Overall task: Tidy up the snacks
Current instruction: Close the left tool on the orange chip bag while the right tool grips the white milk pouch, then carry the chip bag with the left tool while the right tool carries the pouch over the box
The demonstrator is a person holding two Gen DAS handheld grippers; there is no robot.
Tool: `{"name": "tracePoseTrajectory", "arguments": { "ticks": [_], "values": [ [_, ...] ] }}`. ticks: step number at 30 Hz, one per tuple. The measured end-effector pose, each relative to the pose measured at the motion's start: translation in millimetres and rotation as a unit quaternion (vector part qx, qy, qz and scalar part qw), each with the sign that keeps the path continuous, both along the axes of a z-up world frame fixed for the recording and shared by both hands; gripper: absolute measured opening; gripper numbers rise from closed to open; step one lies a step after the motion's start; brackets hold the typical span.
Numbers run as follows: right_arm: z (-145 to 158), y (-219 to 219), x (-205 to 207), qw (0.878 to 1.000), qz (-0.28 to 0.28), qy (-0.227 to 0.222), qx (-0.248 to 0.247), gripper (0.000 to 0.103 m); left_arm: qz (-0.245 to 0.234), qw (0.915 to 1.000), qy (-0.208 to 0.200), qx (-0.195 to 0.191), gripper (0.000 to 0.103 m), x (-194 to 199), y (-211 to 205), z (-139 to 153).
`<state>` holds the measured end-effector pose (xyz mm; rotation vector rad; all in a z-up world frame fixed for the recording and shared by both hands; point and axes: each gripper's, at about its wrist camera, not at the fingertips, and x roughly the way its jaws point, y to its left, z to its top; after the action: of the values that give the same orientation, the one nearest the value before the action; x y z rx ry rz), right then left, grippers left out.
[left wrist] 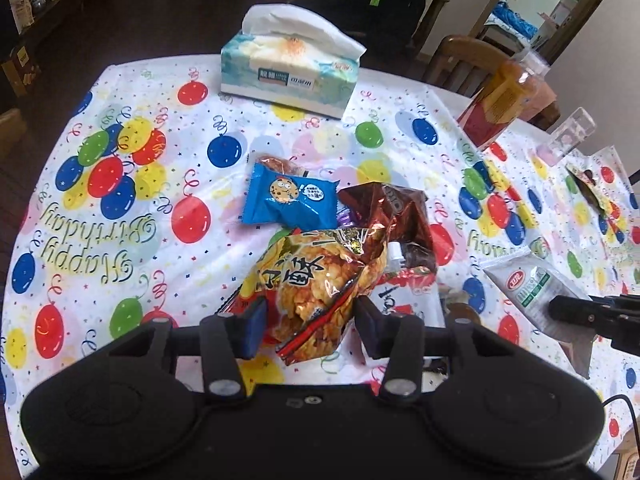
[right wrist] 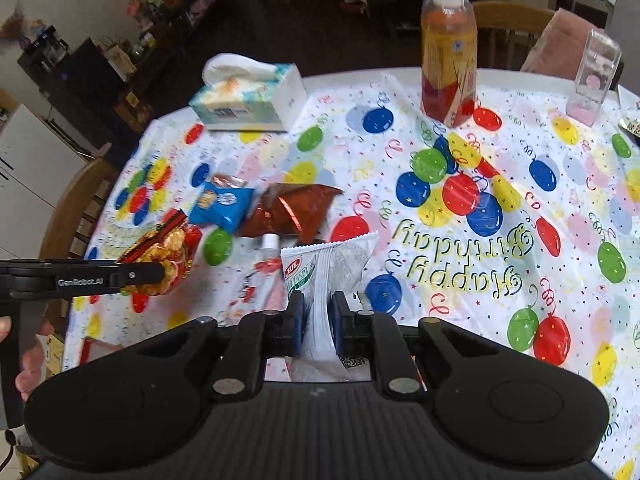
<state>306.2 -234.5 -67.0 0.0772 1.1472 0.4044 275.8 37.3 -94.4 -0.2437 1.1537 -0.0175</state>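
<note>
Tablecloth: a balloon-printed "Happy Birthday" cloth is spread over the table, and everything below rests on it or is held above it.

Left gripper: its two fingers are set on either side of a yellow snack bag. In the right wrist view the same bag is seen pinched at the finger ends and raised off the cloth — so it is gripped, not merely straddled.

Blue cookie packet: laid flat just beyond the yellow bag, with a small brown packet tucked at its far edge.

Red foil bag: crumpled, lying just right of the blue packet and touching the pile.

White pouch with a cap: laid flat beneath the pile, its cap pointed away from the camera.

Tissue box: set at the far side of the table, well apart from the snacks, with a tissue pulled up.

Right gripper: clamped tight on a white-and-green packet, which is held upright between the pads — its serrated top edge stands clear above them.

Drink bottle: stood upright at the far right of the table.

Clear plastic box: stood upright further right, near the table edge.
</note>
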Motion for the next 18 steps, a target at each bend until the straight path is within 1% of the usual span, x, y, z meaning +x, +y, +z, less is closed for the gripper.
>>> {"name": "tracePoseTrajectory", "arguments": {
  "ticks": [10, 18],
  "values": [
    [43, 8, -49, 0.999, 0.005, -0.03, 0.012, 0.014, -0.034, 0.9987, -0.034, -0.017, 0.044, -36, -3, 44],
    [64, 15, -92, 0.999, 0.007, -0.04, 0.01, 0.014, -0.072, 0.9957, -0.055, -0.019, 0.044, -76, -16, 69]
  ]
}}
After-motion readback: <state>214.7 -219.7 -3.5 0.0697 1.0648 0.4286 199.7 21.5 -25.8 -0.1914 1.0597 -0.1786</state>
